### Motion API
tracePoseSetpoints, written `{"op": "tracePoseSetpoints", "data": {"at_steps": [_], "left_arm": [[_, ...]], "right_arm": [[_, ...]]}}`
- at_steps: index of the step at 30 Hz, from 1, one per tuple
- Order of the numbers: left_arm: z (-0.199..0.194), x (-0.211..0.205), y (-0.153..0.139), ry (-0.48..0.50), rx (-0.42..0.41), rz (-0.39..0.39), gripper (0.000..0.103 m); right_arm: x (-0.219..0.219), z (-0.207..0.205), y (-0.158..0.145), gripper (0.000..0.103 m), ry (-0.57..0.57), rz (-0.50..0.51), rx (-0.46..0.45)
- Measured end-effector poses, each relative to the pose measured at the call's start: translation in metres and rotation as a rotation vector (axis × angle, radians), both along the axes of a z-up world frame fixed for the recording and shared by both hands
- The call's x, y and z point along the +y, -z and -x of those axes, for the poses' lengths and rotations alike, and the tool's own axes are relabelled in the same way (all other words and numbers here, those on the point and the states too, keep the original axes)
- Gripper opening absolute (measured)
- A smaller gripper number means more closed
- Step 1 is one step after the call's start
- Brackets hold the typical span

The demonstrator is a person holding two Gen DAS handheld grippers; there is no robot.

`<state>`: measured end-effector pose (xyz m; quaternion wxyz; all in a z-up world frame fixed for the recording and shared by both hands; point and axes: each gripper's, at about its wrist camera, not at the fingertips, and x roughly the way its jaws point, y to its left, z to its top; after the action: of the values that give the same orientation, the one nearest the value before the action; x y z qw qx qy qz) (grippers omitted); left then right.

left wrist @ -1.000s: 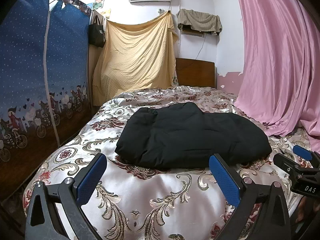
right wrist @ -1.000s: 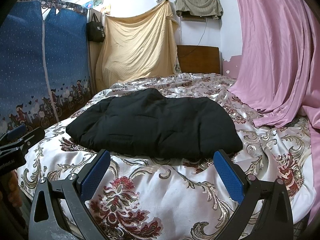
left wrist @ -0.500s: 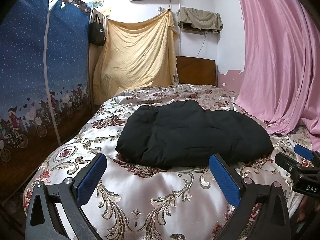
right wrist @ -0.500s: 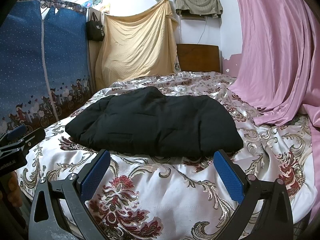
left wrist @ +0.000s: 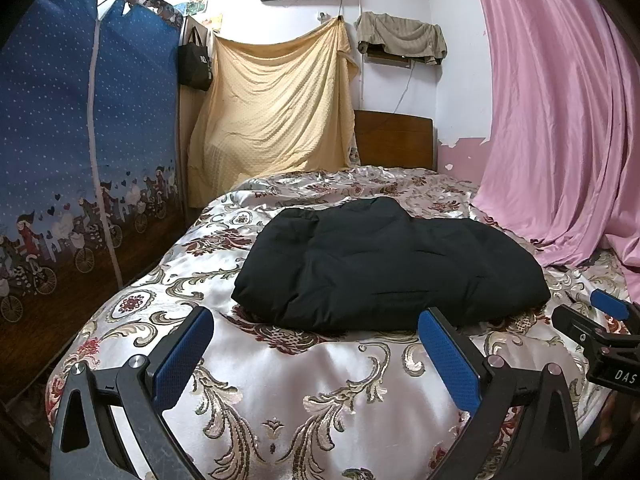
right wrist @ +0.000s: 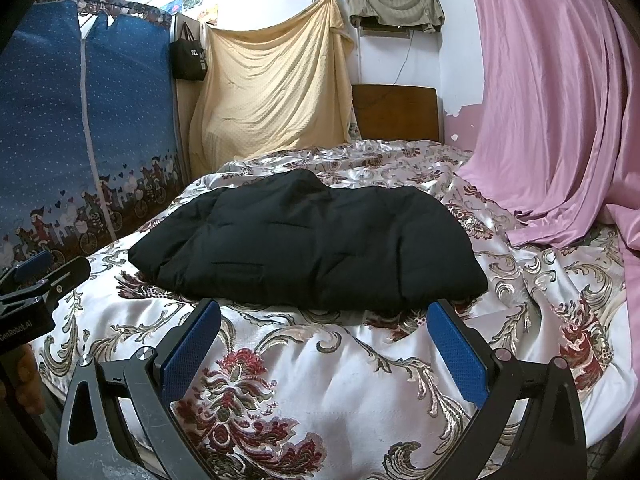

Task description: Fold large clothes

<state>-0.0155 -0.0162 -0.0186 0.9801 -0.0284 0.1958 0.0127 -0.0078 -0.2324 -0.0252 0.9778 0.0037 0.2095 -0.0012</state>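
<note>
**A:** ok so where's the thing sitting? I've got a black padded quilted jacket (left wrist: 384, 268), folded into a chunky bundle, lying flat on the bed with the shiny silver satin bedspread with gold scrolls and dark red flowers (left wrist: 304, 392).

**B:** yep, same here. From the left wrist view the left claw (left wrist: 316, 344) has both blue-padded fingers (left wrist: 182, 354) spread wide apart, gripping nothing. The jacket is just past the fingertips, its near edge a bit beyond them and shifted slightly to the right. No contact.

**A:** and the right one?

**B:** right claw (right wrist: 326, 342) is also wide apart and empty. In its view the jacket (right wrist: 316, 244) lies straight ahead, with the near edge close above the fingertips, bare bedspread (right wrist: 328, 396) showing between the fingers. Can't say they touch; looks like a small gap.

**A:** each claw shows up in the other's camera too, right?

**B:** yeah, the right claw (left wrist: 600, 320) pokes in at the far right edge of the left view, near the jacket's right corner. The left one (right wrist: 36, 276) sits at the left edge of the right view, off the jacket's left end.

**A:** pink satin curtain (left wrist: 560, 120) hangs down onto the bed to the right of the jacket.
</note>
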Motion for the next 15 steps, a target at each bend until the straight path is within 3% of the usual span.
{"op": "tracePoseSetpoints", "data": {"at_steps": [15], "left_arm": [[-0.001,0.0023,0.0032,0.003,0.008,0.001,0.103]], "right_arm": [[0.0005,-0.0016,0.0045,0.101,0.002,0.0,0.007]]}}
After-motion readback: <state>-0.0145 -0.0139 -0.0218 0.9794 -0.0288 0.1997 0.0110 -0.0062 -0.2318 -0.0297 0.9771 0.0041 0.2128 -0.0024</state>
